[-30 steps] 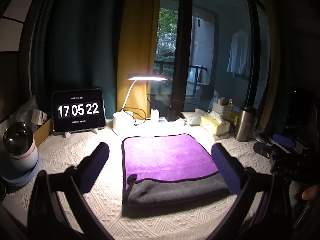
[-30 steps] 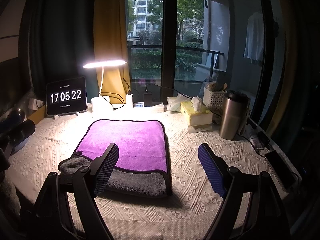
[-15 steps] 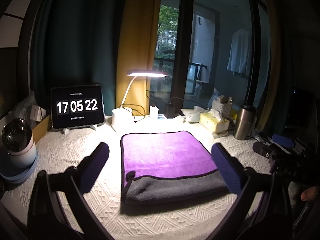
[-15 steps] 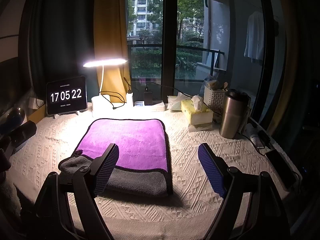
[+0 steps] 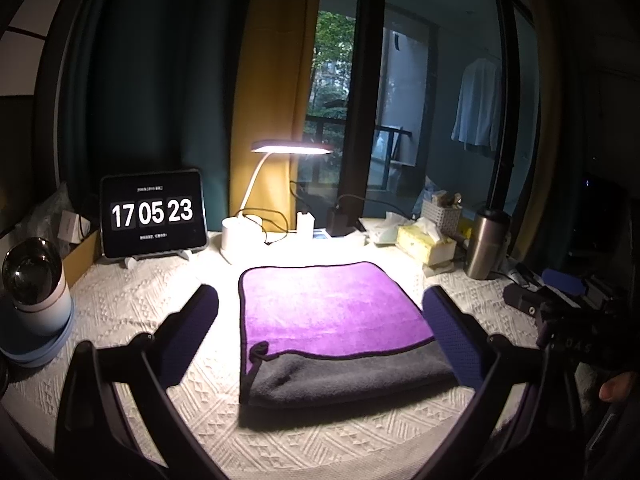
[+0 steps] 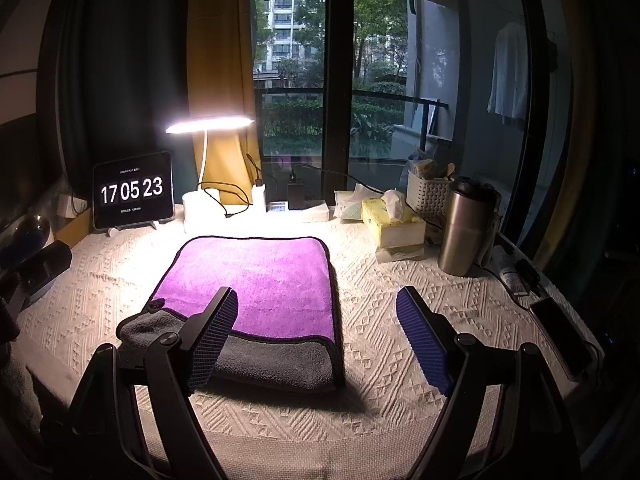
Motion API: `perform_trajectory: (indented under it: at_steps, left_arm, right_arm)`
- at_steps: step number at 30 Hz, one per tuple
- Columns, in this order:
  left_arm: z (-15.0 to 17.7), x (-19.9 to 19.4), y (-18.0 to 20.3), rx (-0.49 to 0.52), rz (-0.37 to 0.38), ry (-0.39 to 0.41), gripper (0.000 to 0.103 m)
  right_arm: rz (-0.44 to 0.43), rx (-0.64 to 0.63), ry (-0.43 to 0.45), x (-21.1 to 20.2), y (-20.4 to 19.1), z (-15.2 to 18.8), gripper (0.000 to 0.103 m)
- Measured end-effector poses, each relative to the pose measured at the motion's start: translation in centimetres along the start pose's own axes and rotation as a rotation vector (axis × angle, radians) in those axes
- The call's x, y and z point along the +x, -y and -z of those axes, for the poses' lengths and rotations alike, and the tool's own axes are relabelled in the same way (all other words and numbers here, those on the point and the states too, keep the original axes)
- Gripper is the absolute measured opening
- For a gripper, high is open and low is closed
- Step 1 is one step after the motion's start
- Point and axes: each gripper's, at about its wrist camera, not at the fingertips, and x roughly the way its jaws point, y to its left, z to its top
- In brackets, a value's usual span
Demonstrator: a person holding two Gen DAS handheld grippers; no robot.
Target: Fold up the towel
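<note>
A folded towel (image 5: 332,312), purple on top with a grey layer showing at its near edge, lies flat on the white patterned tablecloth (image 5: 132,308). It also shows in the right wrist view (image 6: 260,276). My left gripper (image 5: 320,320) is open and empty, held above the near part of the towel with a finger on each side. My right gripper (image 6: 316,328) is open and empty, over the towel's near right corner; its left finger (image 6: 214,332) overlaps the towel in the view.
At the back stand a tablet clock (image 5: 153,213), a lit desk lamp (image 5: 292,147), a tissue box (image 6: 390,220), a white basket (image 6: 426,192) and a steel tumbler (image 6: 466,226). A round device (image 5: 34,284) sits at far left. A phone (image 6: 564,334) lies at the right edge.
Both grippers have drawn back and risen slightly from the towel. The towel has not moved. The clock has gone from 17 05 22 to 17 05 23.
</note>
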Motion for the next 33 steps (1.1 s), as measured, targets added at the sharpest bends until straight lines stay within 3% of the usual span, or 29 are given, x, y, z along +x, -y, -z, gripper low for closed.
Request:
perform_trajectory:
  at_steps: [24, 31, 33]
  left_arm:
    - [-0.5, 1.4, -0.4, -0.005, 0.008, -0.024, 0.102]
    - [0.3, 4.3, -1.1, 0.015, -0.014, -0.100, 0.102]
    - [0.9, 5.4, -1.3, 0.031, -0.027, -0.135, 0.102]
  right_arm:
    - [-0.004, 0.003, -0.024, 1.3, 0.7, 0.5, 0.084]
    - [0.002, -0.004, -0.054, 3.1, 1.6, 0.6, 0.083]
    - [0.005, -0.008, -0.072, 4.0, 2.1, 0.9, 0.077]
